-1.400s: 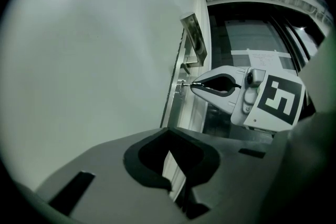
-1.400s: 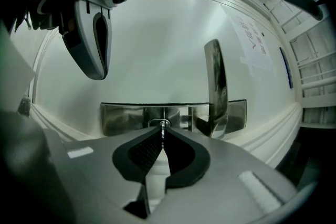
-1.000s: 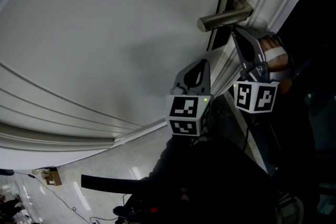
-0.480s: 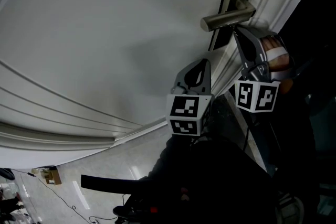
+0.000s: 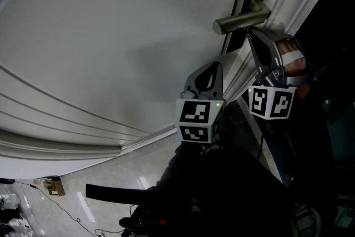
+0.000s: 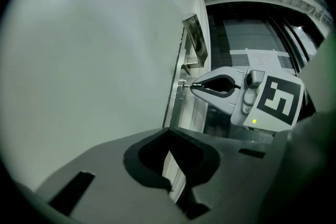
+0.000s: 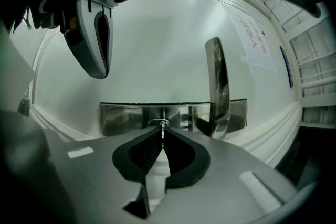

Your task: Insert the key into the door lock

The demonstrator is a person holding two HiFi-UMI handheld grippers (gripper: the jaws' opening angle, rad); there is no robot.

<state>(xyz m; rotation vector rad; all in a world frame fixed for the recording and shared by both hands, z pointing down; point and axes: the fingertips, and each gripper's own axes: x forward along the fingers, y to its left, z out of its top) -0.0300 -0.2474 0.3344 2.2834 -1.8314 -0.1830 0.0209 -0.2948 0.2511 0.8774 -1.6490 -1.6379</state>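
Note:
My right gripper [image 7: 163,132] is shut on a thin metal key [image 7: 163,136] held edge-on. The key's tip sits at the round keyhole [image 7: 160,124] in the steel lock plate [image 7: 123,117]; how deep it goes is hidden. The lever handle [image 7: 217,86] stands just right of the keyhole. In the head view the right gripper [image 5: 250,35] points up at the door edge below the handle [image 5: 239,20]. My left gripper [image 5: 213,66] hangs shut and empty beside it, off the white door [image 5: 111,36]. The left gripper view shows the right gripper [image 6: 192,85] meeting the plate [image 6: 182,77].
A hand [image 5: 291,61] grips the right gripper. The door's moulded frame [image 5: 66,136] runs along the lower left. Pale floor with cables [image 5: 72,202] lies below. A paper notice [image 7: 252,42] is stuck on the door beyond the handle.

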